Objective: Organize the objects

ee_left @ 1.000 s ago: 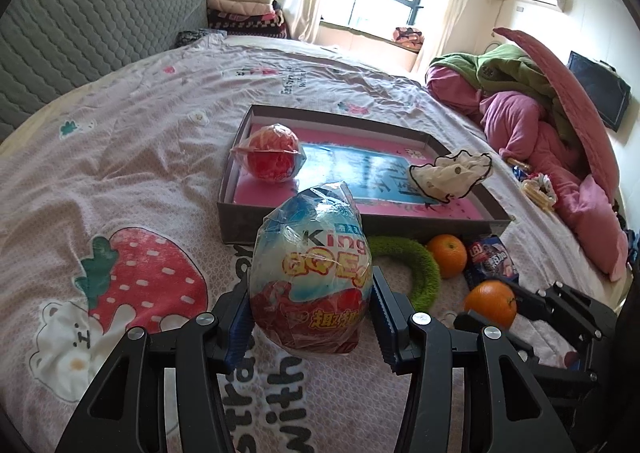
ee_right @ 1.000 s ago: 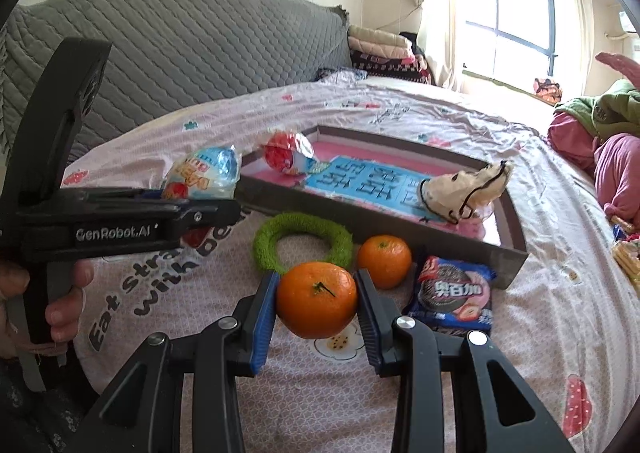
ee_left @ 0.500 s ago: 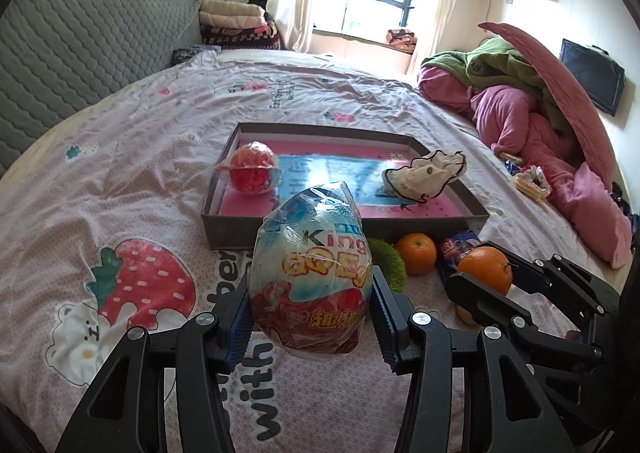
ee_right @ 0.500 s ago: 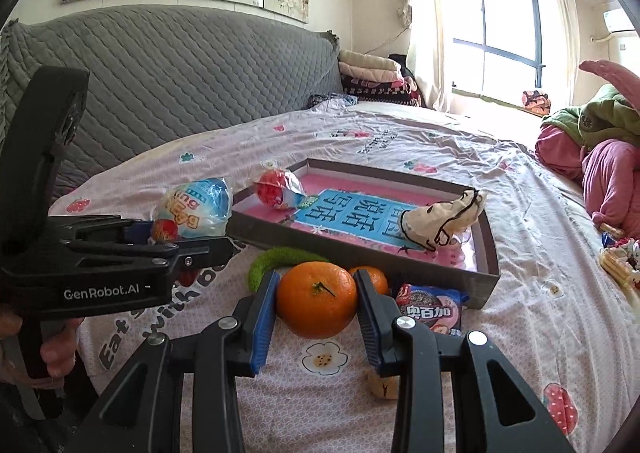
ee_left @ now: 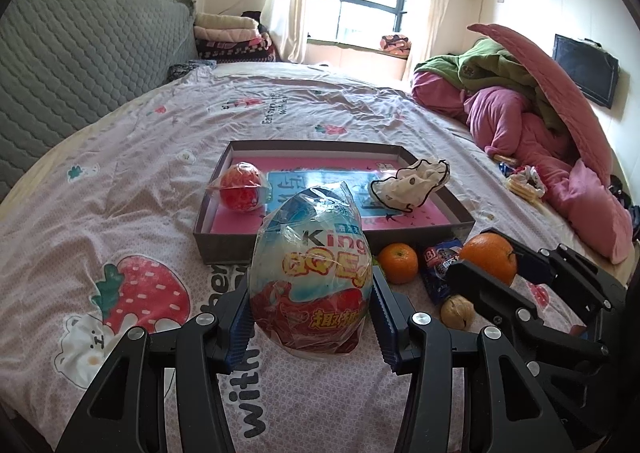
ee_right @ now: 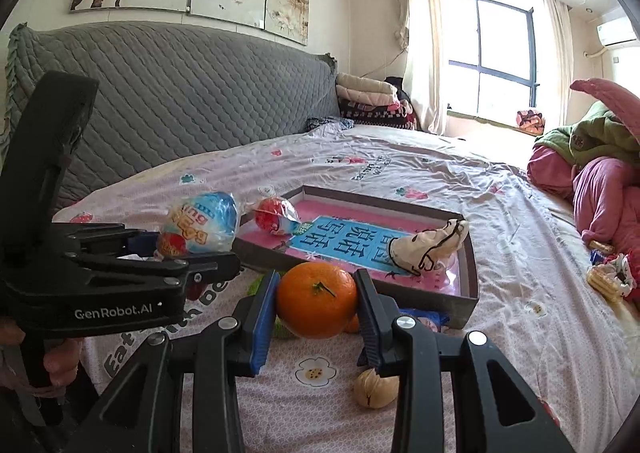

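My left gripper (ee_left: 312,317) is shut on a large wrapped toy egg (ee_left: 310,273), held above the bedspread in front of the shallow grey box (ee_left: 320,241). My right gripper (ee_right: 316,313) is shut on an orange (ee_right: 316,305), also lifted; it shows at the right of the left wrist view (ee_left: 488,257). The box holds a red wrapped ball (ee_left: 242,193) and a white cloth pouch (ee_left: 412,189). A second orange (ee_left: 398,263), a blue snack packet (ee_left: 438,265) and a walnut (ee_left: 456,311) lie on the bed before the box. A green ring (ee_right: 256,285) is mostly hidden.
The bed has a pink printed sheet (ee_left: 120,181) and a grey quilted headboard (ee_right: 180,105). Piled pink and green bedding (ee_left: 540,125) fills the right side. Small snacks (ee_right: 608,277) lie near it. Folded blankets (ee_left: 228,37) sit at the far end by the window.
Both grippers have risen and pulled back with their loads. The walnut, earlier hidden, now shows on the bed below the right gripper.
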